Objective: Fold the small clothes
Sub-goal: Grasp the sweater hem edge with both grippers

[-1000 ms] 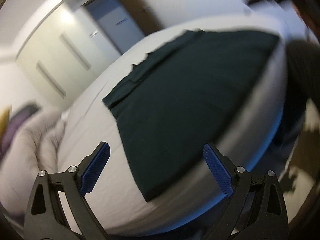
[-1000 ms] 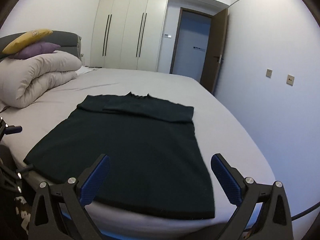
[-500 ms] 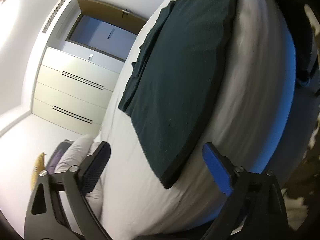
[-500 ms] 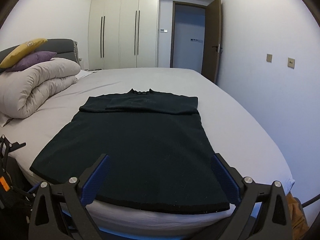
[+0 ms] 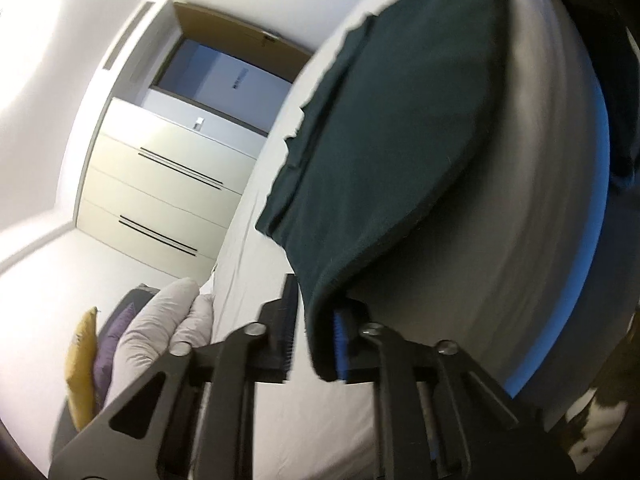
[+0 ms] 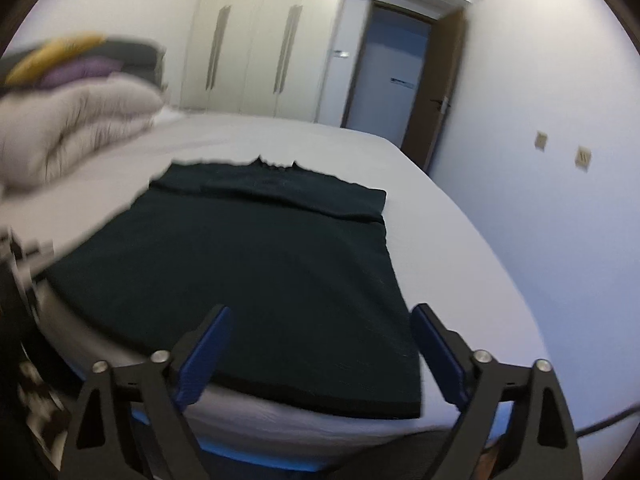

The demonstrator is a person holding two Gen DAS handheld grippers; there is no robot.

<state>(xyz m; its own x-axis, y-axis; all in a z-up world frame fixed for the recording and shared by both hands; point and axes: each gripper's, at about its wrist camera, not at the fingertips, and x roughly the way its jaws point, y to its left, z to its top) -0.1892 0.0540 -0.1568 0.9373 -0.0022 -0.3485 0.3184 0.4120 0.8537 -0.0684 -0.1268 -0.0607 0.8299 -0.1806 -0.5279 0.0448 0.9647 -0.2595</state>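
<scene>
- A dark shirt (image 6: 256, 264) lies flat on the bed (image 6: 452, 240), close to the near edge.
- Its sleeves are folded in across the top part, near the collar.
- The left hand-held gripper (image 5: 314, 340) is pinching the near left corner of the dark shirt (image 5: 384, 152). Its two blue pads are close together with the cloth between them.
- That corner is lifted a little off the bed (image 5: 520, 208) and curls up into the pads.
- The right hand-held gripper (image 6: 320, 354) is spread wide. It holds nothing.
- It hangs just above the near hem of the shirt, by the right corner. I cannot tell if it touches the cloth.
- A puffy white quilt (image 6: 76, 124) is piled at the left side of the bed, well apart from the shirt.
- A yellow pillow (image 6: 52, 56) and a purple pillow (image 6: 80, 74) sit on top of the quilt.
- Behind the bed is a tall cream wardrobe (image 6: 260, 40). Beside it a brown door (image 6: 434, 88) stands open.
- Both pictures are a bit blurry.
</scene>
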